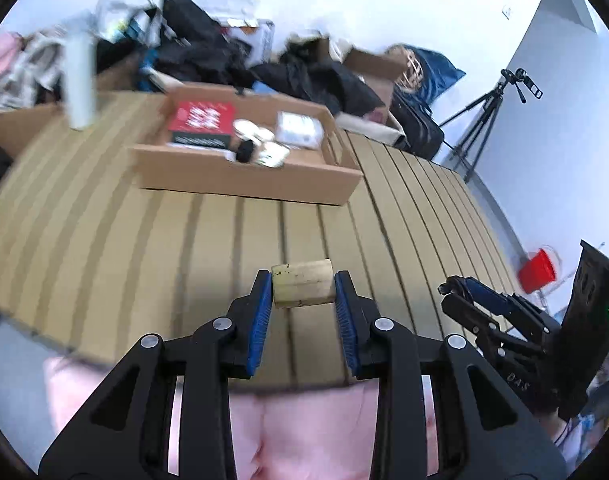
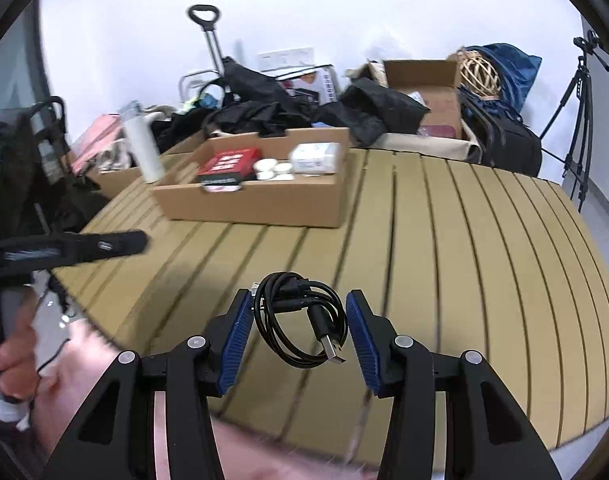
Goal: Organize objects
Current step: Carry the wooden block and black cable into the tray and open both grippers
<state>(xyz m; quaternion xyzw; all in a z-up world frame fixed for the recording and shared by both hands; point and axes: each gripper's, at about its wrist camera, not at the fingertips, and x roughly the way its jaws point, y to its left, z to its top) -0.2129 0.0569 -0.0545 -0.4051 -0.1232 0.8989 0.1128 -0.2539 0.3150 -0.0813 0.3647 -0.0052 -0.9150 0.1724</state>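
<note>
The left gripper (image 1: 303, 290) sits nearest the lens in the left wrist view. Its blue pads (image 1: 261, 322) pinch a small pale wooden block (image 1: 302, 282) at both ends; the block is clear of the slatted table (image 1: 104, 248) below it. Pink padded fabric (image 1: 304, 432) fills the bottom of that view, under the gripper arms.

In the right wrist view, the right gripper (image 2: 299, 320) clamps a coiled black USB cable (image 2: 300, 318). The coil spans the gap between the pads, and its plug hangs toward the lower right. The cable also hangs free of the table.

A shallow cardboard tray (image 2: 256, 208) stands on the far part of the table, well apart from both grippers. It contains a red and black box (image 2: 228, 166), several small round white containers (image 2: 272, 170) and a white carton (image 2: 316, 158). A white cylindrical bottle (image 2: 144, 148) stands just beside the tray's left end; motion blur makes its details unclear.

Behind the table lies a pile of black bags and clothing (image 2: 264, 108). A tripod (image 2: 576, 120) stands at the right, against the wall.
</note>
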